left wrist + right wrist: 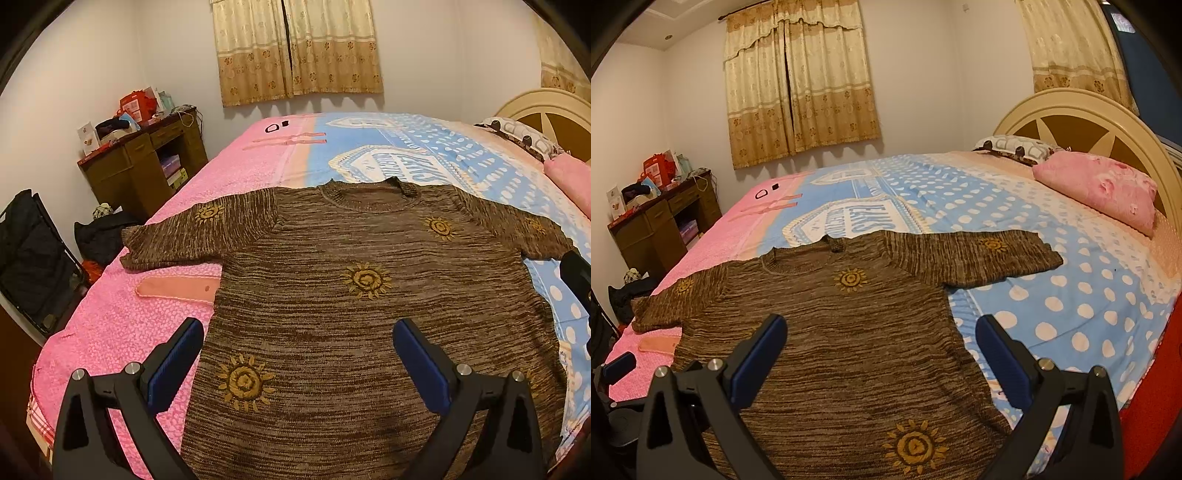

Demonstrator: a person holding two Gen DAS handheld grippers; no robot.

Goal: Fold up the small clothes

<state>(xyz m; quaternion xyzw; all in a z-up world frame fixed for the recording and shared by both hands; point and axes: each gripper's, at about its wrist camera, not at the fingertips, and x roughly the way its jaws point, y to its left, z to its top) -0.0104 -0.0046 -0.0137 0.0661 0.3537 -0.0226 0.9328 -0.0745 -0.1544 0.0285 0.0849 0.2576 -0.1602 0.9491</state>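
Brown sweater (354, 314) spread flat on bed (1071, 295), sleeves out; left claw (298, 349) wide, right claw (881, 341) wide, both empty

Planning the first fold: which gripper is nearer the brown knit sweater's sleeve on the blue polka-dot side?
Right. The right gripper hovers open over the sweater's edge below that sleeve; the left gripper, also open, sits over the opposite pink-side half.

Light: warm and rather dim, from above.
Shadows: soft ones below the curtains (798, 85).
Edges: strong fisheye bending, black corners.
Sharpness: centre fair, a little soft and grainy.
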